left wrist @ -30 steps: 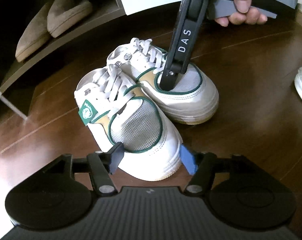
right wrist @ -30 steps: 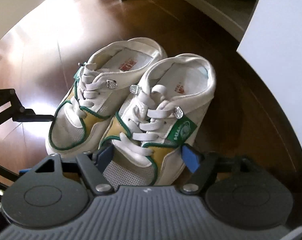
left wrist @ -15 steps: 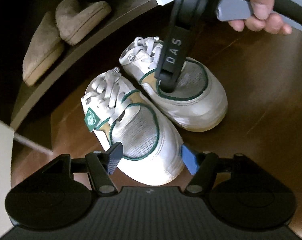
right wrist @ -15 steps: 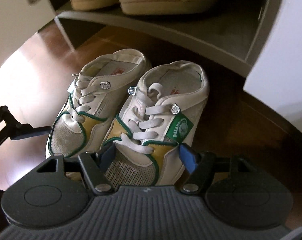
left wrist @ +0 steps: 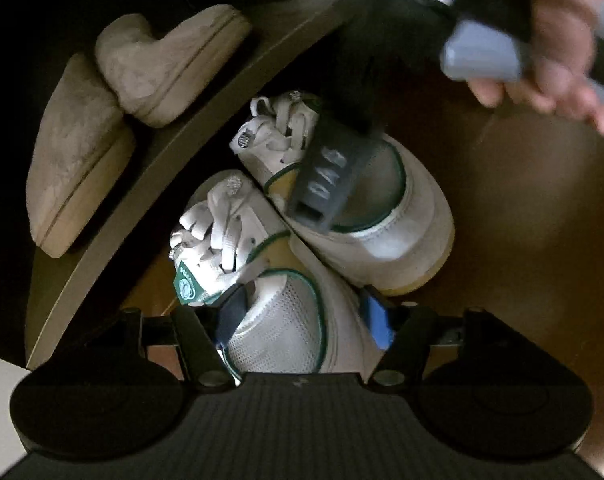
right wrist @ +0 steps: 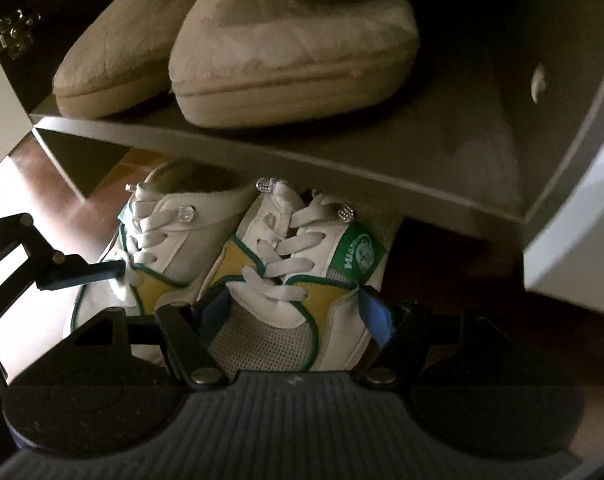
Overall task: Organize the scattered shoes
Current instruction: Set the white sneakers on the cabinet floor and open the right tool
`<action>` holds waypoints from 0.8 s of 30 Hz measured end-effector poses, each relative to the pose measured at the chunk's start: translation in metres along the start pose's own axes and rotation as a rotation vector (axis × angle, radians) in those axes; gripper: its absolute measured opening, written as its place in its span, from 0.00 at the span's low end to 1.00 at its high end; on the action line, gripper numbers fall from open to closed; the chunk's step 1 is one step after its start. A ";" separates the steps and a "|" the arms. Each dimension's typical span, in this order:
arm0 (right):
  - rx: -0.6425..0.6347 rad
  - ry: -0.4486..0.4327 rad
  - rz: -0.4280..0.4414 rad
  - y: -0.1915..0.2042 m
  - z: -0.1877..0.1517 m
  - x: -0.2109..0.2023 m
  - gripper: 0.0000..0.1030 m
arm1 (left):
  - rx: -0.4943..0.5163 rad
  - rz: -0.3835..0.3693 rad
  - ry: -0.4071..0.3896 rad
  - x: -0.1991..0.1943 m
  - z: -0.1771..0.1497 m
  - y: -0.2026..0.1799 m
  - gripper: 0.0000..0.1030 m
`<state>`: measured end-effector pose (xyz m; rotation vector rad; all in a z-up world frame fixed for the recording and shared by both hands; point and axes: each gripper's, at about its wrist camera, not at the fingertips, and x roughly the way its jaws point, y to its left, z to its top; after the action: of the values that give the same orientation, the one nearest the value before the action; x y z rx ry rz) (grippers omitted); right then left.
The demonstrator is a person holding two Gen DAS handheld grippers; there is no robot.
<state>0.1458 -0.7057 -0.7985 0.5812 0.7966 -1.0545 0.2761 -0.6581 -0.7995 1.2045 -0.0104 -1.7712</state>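
Carefully: my left gripper (left wrist: 302,318) and right gripper (right wrist: 292,318) each clamp a sneaker (left wrist: 278,320); heels could snag the shelf edge (right wrist: 286,160).

Dark wooden floor (left wrist: 522,208); silver cabinet hinge (right wrist: 12,36), white panel (right wrist: 574,216) at right

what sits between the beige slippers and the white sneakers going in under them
In the right wrist view, only the dark shelf board lies between them: the beige slippers rest on it, the white sneakers slide under.
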 end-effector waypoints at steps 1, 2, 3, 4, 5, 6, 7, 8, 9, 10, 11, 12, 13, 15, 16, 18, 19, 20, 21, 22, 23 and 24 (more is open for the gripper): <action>-0.011 -0.015 -0.003 0.002 -0.001 -0.002 0.67 | -0.021 0.016 -0.010 -0.006 -0.003 0.000 0.63; -0.024 -0.030 -0.001 0.004 -0.003 -0.005 0.64 | -0.056 0.033 -0.029 -0.019 -0.008 0.000 0.63; -0.048 -0.054 0.012 0.007 -0.008 -0.014 0.64 | -0.094 0.044 -0.041 -0.030 -0.015 -0.001 0.63; -0.090 -0.098 0.032 0.012 -0.018 -0.028 0.64 | -0.126 0.050 -0.039 -0.038 -0.022 -0.002 0.63; -0.129 -0.130 0.045 0.017 -0.026 -0.041 0.64 | -0.154 0.055 -0.030 -0.044 -0.028 -0.003 0.63; -0.155 -0.136 0.045 0.022 -0.034 -0.046 0.64 | -0.172 0.054 -0.020 -0.045 -0.032 -0.004 0.63; -0.174 -0.132 0.046 0.027 -0.039 -0.046 0.64 | -0.180 0.049 -0.008 -0.042 -0.034 -0.004 0.62; -0.189 -0.129 0.047 0.028 -0.037 -0.040 0.64 | -0.189 0.043 0.003 -0.038 -0.035 -0.005 0.62; -0.215 -0.133 0.046 0.024 -0.035 -0.042 0.64 | -0.198 0.038 0.014 -0.035 -0.037 -0.005 0.59; -0.253 -0.141 0.045 0.022 -0.041 -0.048 0.64 | -0.206 0.033 0.026 -0.032 -0.038 -0.006 0.53; -0.294 -0.148 0.042 0.024 -0.047 -0.050 0.63 | -0.215 0.028 0.037 -0.029 -0.040 -0.006 0.50; -0.341 -0.150 0.031 0.035 -0.050 -0.039 0.63 | -0.223 0.022 0.049 -0.026 -0.041 -0.006 0.48; -0.387 -0.147 0.015 0.047 -0.054 -0.029 0.62 | -0.232 0.017 0.060 -0.023 -0.043 -0.007 0.48; -0.419 -0.134 -0.010 0.053 -0.057 -0.020 0.52 | -0.249 0.007 0.083 -0.017 -0.046 -0.008 0.48; -0.419 -0.125 -0.020 0.051 -0.057 -0.019 0.52 | -0.257 0.001 0.095 -0.014 -0.047 -0.008 0.48; -0.434 -0.123 -0.035 0.048 -0.059 -0.020 0.51 | -0.271 -0.006 0.111 -0.009 -0.049 -0.008 0.48; -0.442 -0.125 -0.039 0.047 -0.060 -0.022 0.50 | -0.274 -0.007 0.109 -0.008 -0.047 -0.008 0.48; -0.446 -0.126 -0.041 0.047 -0.060 -0.024 0.50 | -0.274 -0.006 0.107 -0.008 -0.046 -0.008 0.48; -0.450 -0.126 -0.043 0.046 -0.059 -0.025 0.50 | -0.274 -0.003 0.105 -0.007 -0.046 -0.009 0.48; -0.452 -0.125 -0.045 0.044 -0.057 -0.025 0.49 | -0.274 -0.001 0.103 -0.006 -0.046 -0.009 0.48; -0.451 -0.124 -0.046 0.040 -0.055 -0.025 0.49 | -0.276 -0.002 0.101 -0.005 -0.046 -0.008 0.48; -0.447 -0.123 -0.047 0.037 -0.052 -0.024 0.49 | -0.274 -0.002 0.100 -0.003 -0.044 -0.008 0.48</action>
<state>0.1588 -0.6398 -0.8083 0.1172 0.9054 -0.9063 0.3023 -0.6312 -0.8242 1.0900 0.2831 -1.6499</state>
